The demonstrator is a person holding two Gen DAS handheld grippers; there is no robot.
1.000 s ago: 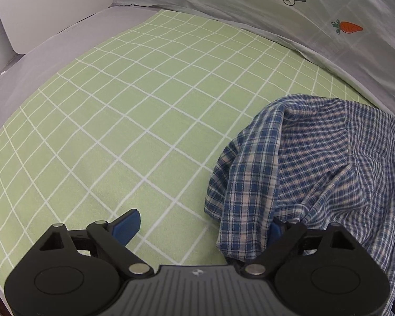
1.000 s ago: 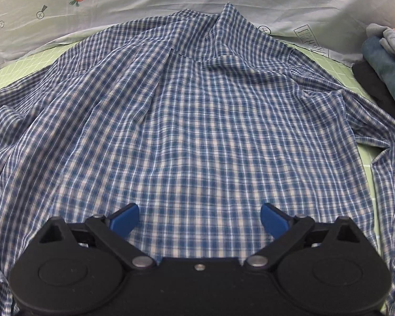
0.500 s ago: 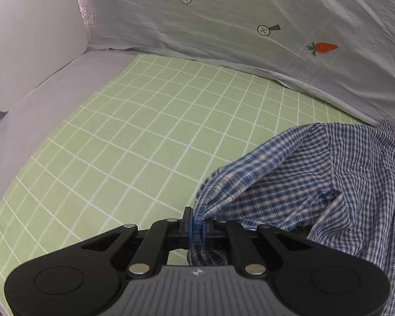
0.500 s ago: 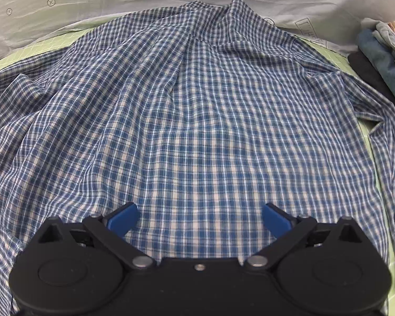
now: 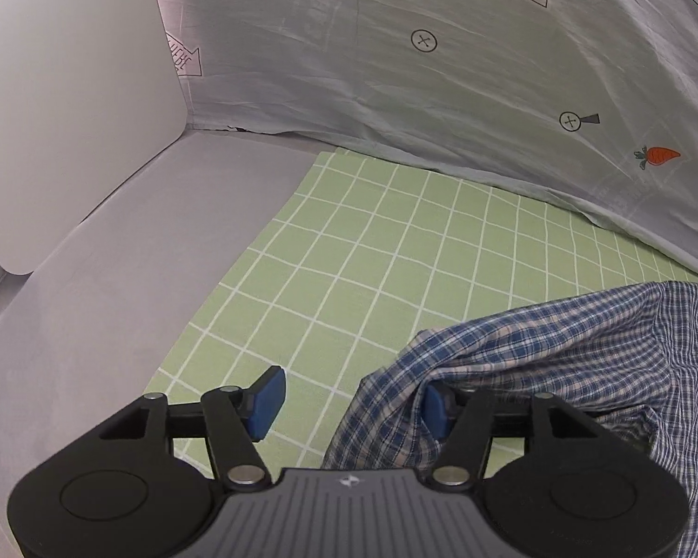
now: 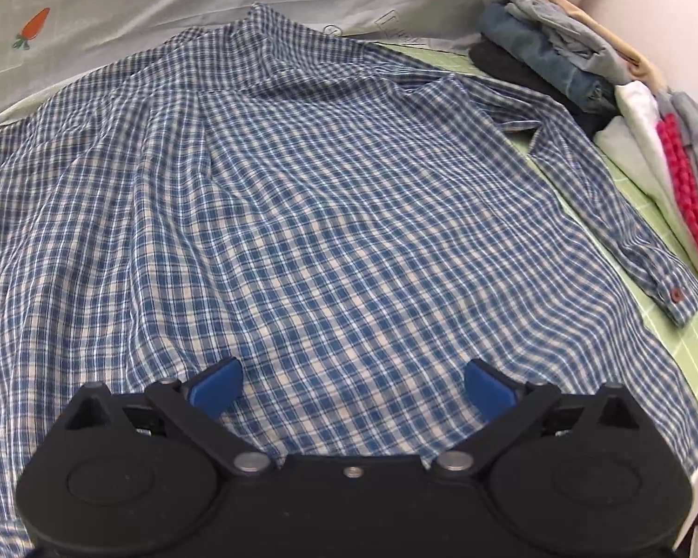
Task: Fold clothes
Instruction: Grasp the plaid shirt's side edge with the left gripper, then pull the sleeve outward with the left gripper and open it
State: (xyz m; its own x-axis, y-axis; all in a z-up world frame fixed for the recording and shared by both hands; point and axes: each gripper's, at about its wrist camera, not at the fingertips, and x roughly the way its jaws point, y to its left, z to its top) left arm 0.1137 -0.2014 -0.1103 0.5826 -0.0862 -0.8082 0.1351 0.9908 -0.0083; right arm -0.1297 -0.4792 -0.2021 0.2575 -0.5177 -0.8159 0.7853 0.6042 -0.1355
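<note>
While the shirt [image 6: 302,214] lies spread back-up on the green mat [image 5: 372,255], w/ its collar at the far edge by the grey sheet [image 5: 442,69], the job looks to be at the smoothing-out step, before any real fold. One sleeve [image 6: 628,232] runs along the right edge of the mat, next to a pile of clothes [image 6: 581,60] in the far right corner.

Left claw [image 5: 349,402] is wide open now & holds nothing; shirt cloth drapes over its right pad. Right claw [image 6: 351,383] is wide open too, low over the near hem, holding nothing.

Next move, I think: grab a side edge or a sleeve & bring it in over the middle. It needs a good pinch on just one layer.

Half a sec ago the left claw was pinched shut on a bunch of shirt. Now it has let go. Right claw looks the same, but more of the sleeve & pile show.
</note>
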